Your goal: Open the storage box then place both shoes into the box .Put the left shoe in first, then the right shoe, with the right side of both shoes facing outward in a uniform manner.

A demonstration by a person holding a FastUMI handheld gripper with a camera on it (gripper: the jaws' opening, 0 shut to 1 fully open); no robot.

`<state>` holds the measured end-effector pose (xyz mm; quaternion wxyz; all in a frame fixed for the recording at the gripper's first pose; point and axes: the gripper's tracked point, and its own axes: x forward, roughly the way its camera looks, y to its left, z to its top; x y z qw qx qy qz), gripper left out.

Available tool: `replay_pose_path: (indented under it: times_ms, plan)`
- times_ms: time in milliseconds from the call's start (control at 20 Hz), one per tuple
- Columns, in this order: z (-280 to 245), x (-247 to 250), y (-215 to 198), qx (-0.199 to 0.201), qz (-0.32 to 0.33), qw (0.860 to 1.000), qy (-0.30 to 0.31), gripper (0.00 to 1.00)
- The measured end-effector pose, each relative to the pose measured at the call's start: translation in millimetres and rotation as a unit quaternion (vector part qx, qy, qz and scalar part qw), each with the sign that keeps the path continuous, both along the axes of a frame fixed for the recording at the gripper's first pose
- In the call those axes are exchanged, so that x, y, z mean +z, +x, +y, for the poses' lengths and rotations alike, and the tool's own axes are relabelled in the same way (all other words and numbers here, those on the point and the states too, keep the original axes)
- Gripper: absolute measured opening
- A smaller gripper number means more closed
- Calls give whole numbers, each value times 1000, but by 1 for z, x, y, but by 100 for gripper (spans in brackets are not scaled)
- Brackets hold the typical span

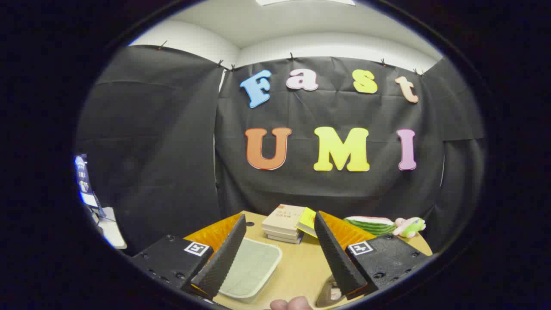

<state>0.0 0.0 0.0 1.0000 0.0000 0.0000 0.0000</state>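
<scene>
In the gripper view, the gripper point(280, 254) is held high and level over the near part of a tan table point(301, 267), looking across it toward the black cloth wall. Its two fingers are spread wide with nothing between them but open table.

Taking the pale rectangular storage box point(252, 269) as the landmark: it lies flat on the table just inside the left finger point(221, 254), and its top reads as a closed lid, though I cannot be sure of that from this angle. Beyond the box stands a small stack of books point(284, 224) with a yellow booklet point(307, 221) leaning at its right. Further right of the box, past the right finger, lie a watermelon-slice plush point(370, 224) and a small green and pink plush toy point(411, 226).

To the near right of the box, under the right finger's base, a dark rounded shape point(329, 295) may be a shoe; too little shows to tell. A fingertip of a person's hand point(290, 304) shows nearby.

By my judgement the task has barely begun: the box looks unopened and no shoe is in it. Opening, then the left shoe, then the right, all remain.
</scene>
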Motion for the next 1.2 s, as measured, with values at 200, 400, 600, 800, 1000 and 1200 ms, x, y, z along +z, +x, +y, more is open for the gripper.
replay_pose_path:
  times_ms: [200,400,600,800,1000,1200]
  plan:
    - [4,1,-4,6,0,1000,-2,100]
    - [-2,-5,-9,0,9,1000,7,100]
    - [-12,-12,-16,-10,17,1000,14,100]
    - [-29,-22,-25,-31,34,999,13,100]
    - [-26,-30,-29,-18,47,998,27,100]
    - [-11,-60,-35,22,98,994,44,100]
